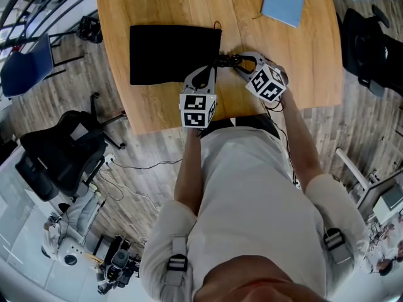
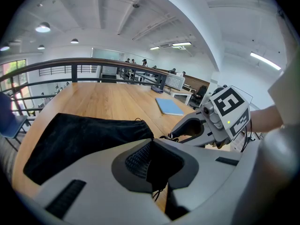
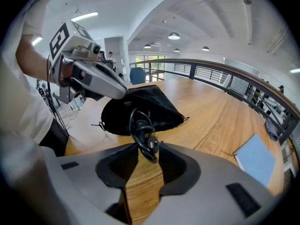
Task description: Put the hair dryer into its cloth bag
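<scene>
Cloth bag (image 1: 170, 52), black, flat near the desk's (image 1: 302, 68) front edge, my left gripper (image 2: 157, 164) pinching its corner, my right gripper (image 3: 145, 156) clamped on a coiled black cord (image 3: 140, 125)

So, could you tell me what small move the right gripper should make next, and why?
Probably ease the right gripper forward to tuck the coiled cord into the cloth bag: its jaws grip the cord just outside the bag, whose edge the left gripper pinches.
</scene>
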Motion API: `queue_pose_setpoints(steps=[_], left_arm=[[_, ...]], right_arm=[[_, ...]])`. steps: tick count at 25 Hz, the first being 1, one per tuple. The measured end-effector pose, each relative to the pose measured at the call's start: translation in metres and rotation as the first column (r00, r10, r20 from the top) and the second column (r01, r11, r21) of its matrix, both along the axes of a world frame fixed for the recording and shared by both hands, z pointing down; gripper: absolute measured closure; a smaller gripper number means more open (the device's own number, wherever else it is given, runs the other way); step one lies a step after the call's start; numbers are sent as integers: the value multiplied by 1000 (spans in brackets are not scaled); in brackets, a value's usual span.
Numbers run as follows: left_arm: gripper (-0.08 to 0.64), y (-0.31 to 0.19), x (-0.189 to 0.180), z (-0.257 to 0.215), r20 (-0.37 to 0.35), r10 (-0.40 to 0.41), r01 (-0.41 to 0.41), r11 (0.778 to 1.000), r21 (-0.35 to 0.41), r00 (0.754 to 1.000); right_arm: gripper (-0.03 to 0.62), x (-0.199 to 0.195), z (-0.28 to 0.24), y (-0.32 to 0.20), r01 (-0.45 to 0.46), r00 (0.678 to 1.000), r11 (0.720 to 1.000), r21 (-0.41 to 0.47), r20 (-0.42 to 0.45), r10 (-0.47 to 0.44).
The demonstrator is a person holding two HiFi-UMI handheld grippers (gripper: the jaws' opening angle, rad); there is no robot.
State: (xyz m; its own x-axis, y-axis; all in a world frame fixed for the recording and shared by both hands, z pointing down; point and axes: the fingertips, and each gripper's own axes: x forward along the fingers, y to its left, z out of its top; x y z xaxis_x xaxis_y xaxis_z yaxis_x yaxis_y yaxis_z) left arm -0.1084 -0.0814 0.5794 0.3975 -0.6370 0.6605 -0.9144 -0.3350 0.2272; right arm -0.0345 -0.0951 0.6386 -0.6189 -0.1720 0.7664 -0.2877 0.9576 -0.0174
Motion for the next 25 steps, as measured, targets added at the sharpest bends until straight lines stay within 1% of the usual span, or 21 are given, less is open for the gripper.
queue_pose_setpoints(steps=[14, 25], left_arm=[[535, 0, 0, -1, -12, 1, -1, 1000, 0, 1000], [535, 3, 1, -3, -30, 3, -3, 1000, 4, 1000]], right_arm=[[446, -34, -11, -4, 35, 998, 999, 14, 45, -35], [448, -62, -11, -5, 52, 995, 999, 3, 83, -52]])
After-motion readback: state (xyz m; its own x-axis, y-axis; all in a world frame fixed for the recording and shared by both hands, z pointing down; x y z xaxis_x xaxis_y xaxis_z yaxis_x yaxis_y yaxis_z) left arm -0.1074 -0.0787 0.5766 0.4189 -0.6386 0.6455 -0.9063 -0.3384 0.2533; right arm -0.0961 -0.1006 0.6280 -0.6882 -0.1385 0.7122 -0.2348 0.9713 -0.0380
